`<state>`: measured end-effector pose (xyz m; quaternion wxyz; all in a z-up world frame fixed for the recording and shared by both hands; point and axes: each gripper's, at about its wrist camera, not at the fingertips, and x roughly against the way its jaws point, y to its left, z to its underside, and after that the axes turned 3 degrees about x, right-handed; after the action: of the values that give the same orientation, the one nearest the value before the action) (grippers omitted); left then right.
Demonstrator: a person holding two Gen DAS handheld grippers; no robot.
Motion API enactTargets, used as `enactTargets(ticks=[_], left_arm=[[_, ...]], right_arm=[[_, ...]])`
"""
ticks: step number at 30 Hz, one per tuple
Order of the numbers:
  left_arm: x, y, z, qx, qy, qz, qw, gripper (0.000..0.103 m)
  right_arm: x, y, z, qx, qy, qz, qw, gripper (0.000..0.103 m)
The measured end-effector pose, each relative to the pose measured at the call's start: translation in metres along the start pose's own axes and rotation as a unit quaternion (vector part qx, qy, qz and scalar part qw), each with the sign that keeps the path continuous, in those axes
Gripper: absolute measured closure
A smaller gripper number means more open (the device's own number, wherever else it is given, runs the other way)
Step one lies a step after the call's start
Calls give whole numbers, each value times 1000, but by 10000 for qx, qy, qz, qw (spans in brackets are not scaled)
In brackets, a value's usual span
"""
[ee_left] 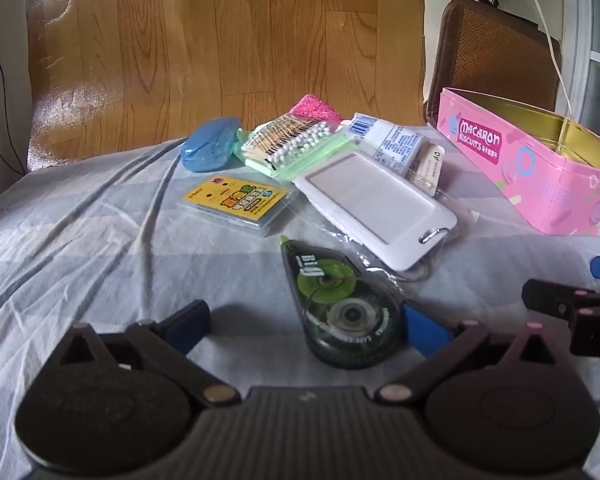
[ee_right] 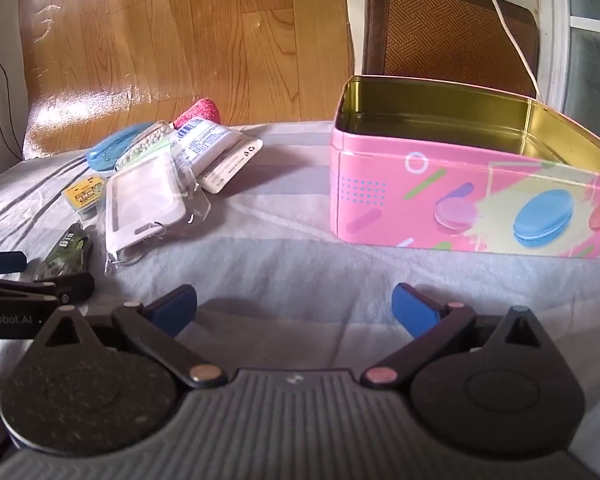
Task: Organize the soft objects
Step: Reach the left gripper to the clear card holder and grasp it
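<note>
Looking barely started: pink tin [ee_right: 440, 216] empty, pile incl. correction tape [ee_left: 340, 308] unsorted on bed; left tongs [ee_left: 304, 320], right tongs [ee_right: 294, 306] wide open, holding nothing.

Small items [ee_left: 300, 152] clustered, pink tin [ee_right: 460, 200] open

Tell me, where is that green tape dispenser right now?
In the left wrist view, the green tape dispenser lies on the grey sheet, between the open left hand-held gripper fingers, just below the white card holder.

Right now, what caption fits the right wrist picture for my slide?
Open right gripper over the grey sheet, facing an empty pink biscuit tin, small packets piled at left.
</note>
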<state>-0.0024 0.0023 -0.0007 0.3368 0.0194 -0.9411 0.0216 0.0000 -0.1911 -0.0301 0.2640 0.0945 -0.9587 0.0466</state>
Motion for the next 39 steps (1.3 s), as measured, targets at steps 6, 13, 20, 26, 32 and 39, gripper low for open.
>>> enactTargets(ticks=[6, 13, 20, 26, 32, 39], left_arm=[[2, 1, 1, -131, 55, 99, 9998, 0], [30, 6, 2, -128, -725, -77, 9973, 0], [22, 26, -29, 525, -885, -316, 9942, 0], [-5, 35, -23, 642, -530, -532, 9951, 0], [-1, 36, -18, 732, -660, -524, 9937, 0], [5, 25, -17, 458, -867, -600, 9934, 0]], right_arm=[[-3, 1, 0, 88, 67, -15, 9999, 0], [6, 8, 0, 71, -227, -26, 9997, 0], [-5, 31, -19, -4, -487, -180, 9987, 0], [-22, 36, -17, -138, -293, -336, 9989, 0], [-14, 22, -14, -628, -439, -444, 9961, 0], [-9, 21, -14, -711, -538, -494, 9948, 0]])
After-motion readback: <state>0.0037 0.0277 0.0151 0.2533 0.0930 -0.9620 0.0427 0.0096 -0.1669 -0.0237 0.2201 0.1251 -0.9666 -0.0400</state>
